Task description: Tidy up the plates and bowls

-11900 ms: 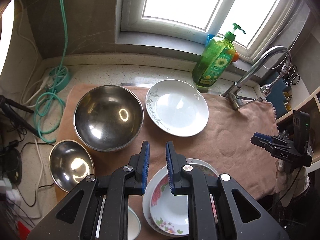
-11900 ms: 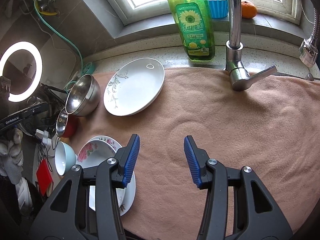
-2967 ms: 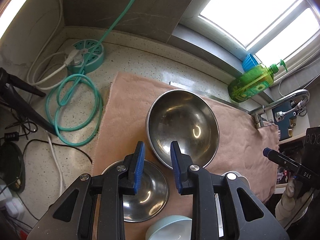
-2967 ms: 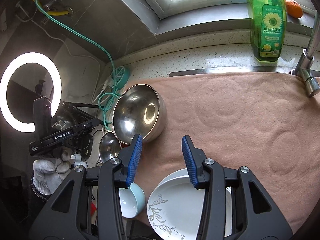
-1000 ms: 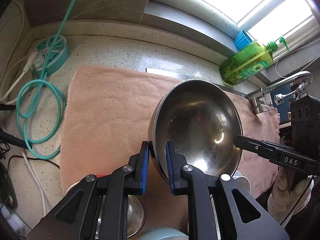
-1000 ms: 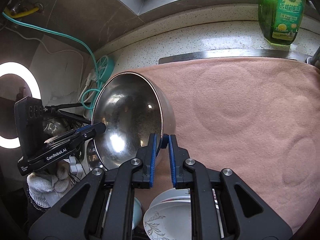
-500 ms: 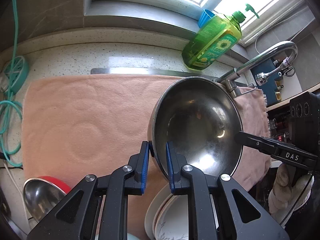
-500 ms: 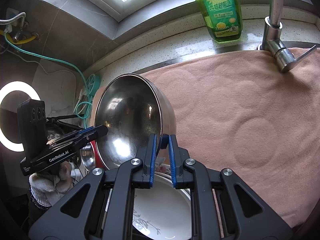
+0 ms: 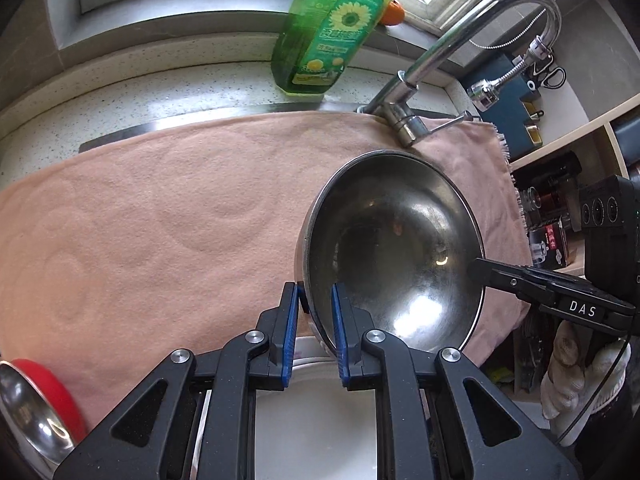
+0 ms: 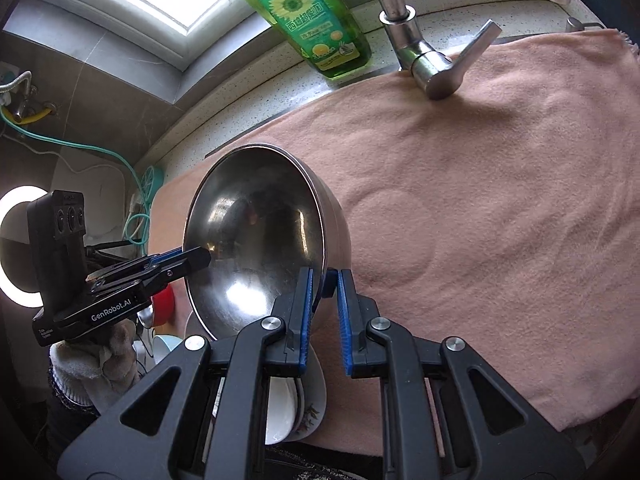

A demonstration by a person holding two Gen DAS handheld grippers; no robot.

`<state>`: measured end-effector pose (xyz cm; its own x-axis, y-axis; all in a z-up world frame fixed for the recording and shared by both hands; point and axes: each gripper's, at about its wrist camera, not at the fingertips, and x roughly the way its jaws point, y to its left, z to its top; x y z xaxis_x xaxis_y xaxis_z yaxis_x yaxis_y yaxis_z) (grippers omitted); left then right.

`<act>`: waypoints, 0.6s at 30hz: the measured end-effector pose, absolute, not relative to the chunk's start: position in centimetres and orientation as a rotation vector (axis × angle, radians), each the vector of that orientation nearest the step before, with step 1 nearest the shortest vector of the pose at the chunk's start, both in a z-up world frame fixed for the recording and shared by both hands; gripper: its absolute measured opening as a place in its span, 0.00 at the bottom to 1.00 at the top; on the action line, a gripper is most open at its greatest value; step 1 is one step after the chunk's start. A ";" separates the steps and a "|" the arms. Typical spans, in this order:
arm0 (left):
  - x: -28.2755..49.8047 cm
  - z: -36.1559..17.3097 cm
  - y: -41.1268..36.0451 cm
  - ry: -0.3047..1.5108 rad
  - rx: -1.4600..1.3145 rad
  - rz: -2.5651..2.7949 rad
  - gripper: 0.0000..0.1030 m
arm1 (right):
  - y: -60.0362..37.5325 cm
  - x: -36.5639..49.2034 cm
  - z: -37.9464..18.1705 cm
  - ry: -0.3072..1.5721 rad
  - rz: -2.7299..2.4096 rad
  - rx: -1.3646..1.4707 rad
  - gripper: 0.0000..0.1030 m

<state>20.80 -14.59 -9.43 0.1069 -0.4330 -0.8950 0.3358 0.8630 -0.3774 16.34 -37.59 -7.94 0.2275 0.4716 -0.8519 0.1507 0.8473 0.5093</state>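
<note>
A pale speckled stone countertop [image 9: 168, 92] runs beneath a window, and a pink towel [image 9: 160, 216] is spread flat across most of it — faint ring-shaped impressions mark the cloth. A green dish soap bottle [image 9: 328, 36] stands on the bare stone behind the towel, beside a chrome faucet [image 9: 412, 120]. At the near edge sits a stack of white plates [image 10: 308, 404] — one rim floral — with a small steel bowl [image 9: 28, 420] farther left.

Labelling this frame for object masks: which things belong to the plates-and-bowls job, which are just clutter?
Job: large steel bowl, clamped by left gripper and right gripper; stacked plates; small steel bowl.

Clutter: soap bottle, faucet, pink towel, ring light.
</note>
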 end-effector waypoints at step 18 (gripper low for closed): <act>18.6 -11.9 -19.1 1.414 -0.010 -0.593 0.14 | -41.5 13.9 -11.9 1.390 0.175 0.605 0.12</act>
<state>18.64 -19.06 -11.85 0.0375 -0.3922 -0.9191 0.3807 0.8560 -0.3497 13.86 -41.51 -11.89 0.1948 0.4597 -0.8664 0.2300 0.8373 0.4960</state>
